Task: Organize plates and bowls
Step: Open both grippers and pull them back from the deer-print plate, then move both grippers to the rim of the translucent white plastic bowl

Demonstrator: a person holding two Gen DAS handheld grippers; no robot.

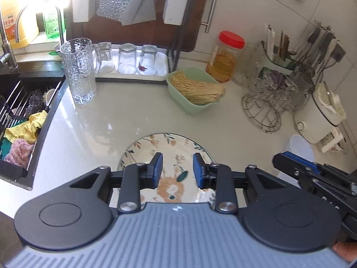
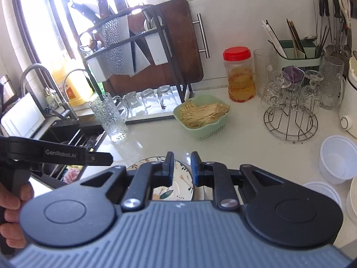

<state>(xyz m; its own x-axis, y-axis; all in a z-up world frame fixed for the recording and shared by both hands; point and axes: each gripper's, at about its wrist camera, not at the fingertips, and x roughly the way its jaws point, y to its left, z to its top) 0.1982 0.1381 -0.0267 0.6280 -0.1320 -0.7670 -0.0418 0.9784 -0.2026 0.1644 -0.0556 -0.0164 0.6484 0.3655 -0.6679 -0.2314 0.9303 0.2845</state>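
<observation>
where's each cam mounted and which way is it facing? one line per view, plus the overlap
Left wrist: on the left gripper, angled down over the floral plate toward sink and drying rack; jaws apart and empty, right gripper at right.
Right wrist: on the right gripper, angled down at the same counter; narrow empty gap between jaws, left gripper and a hand at left.
Shared: plate, glass pitcher, green basket, red-lidded jar.

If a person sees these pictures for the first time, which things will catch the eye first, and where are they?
The floral plate lies on the white counter directly under the left gripper, whose jaws stand apart with nothing between them. Behind it, a green basket of pale noodles sits mid-counter, with a red-lidded jar beyond it to the right. A textured glass pitcher stands by the dark sink on the left.
</observation>
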